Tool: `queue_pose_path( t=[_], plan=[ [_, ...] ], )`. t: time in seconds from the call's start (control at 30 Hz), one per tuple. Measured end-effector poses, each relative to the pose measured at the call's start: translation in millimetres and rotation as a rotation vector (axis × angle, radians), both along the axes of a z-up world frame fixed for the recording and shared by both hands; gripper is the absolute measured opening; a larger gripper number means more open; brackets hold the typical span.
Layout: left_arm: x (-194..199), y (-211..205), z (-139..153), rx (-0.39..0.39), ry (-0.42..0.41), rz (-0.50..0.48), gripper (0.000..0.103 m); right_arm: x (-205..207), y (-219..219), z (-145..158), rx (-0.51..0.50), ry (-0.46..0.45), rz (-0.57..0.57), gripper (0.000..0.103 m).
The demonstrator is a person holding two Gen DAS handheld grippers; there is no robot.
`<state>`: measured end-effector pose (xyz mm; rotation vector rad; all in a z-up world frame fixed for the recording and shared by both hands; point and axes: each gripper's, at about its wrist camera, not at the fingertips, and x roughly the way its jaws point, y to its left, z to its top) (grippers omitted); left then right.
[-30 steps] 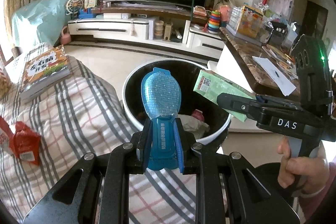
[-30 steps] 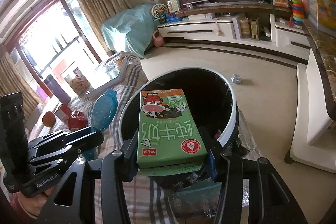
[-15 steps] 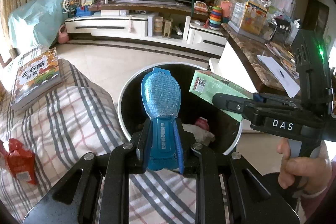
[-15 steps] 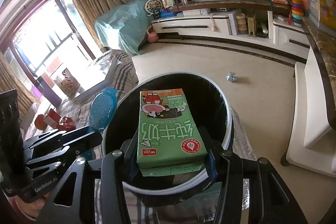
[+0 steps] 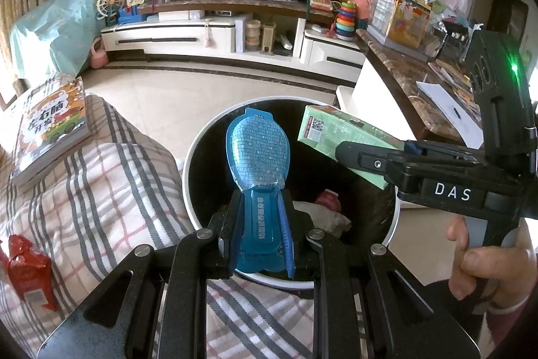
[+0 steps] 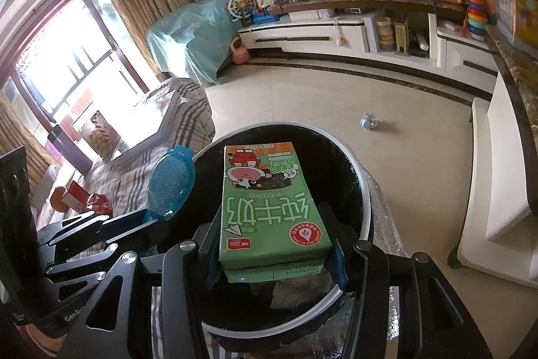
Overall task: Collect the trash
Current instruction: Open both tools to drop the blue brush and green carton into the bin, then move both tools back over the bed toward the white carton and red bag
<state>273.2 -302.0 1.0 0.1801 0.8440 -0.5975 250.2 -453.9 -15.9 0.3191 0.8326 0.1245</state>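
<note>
Presently the left gripper clamps a blue package and the right gripper clamps a green milk carton, both over the black bin. Bin contents are partly hidden; the carton's underside is unseen.

Your left claw hides the lower end of the blue package; the trash bin floor is mostly hidden behind the milk carton; the red wrapper is cut off at the left edge; the small floor scrap is too small to identify.
</note>
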Motion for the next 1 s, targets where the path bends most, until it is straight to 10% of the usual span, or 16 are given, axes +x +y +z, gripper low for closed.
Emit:
queue_pose_path(
  t=[0.33,0.47,1.0],
  plan=[
    [3,-4,-1,-0.003,0.014,0.003,0.021,3,-6,-2,0.016,0.009,-0.012,0.052],
    [0,1,-1,-0.008,0.01,0.023,0.046,2,-7,-1,0.029,0.003,-0.003,0.054],
    [-45,70,4,-0.115,-0.01,0.161,0.068,-43,-8,9,0.15,-0.06,-0.064,0.091]
  ],
)
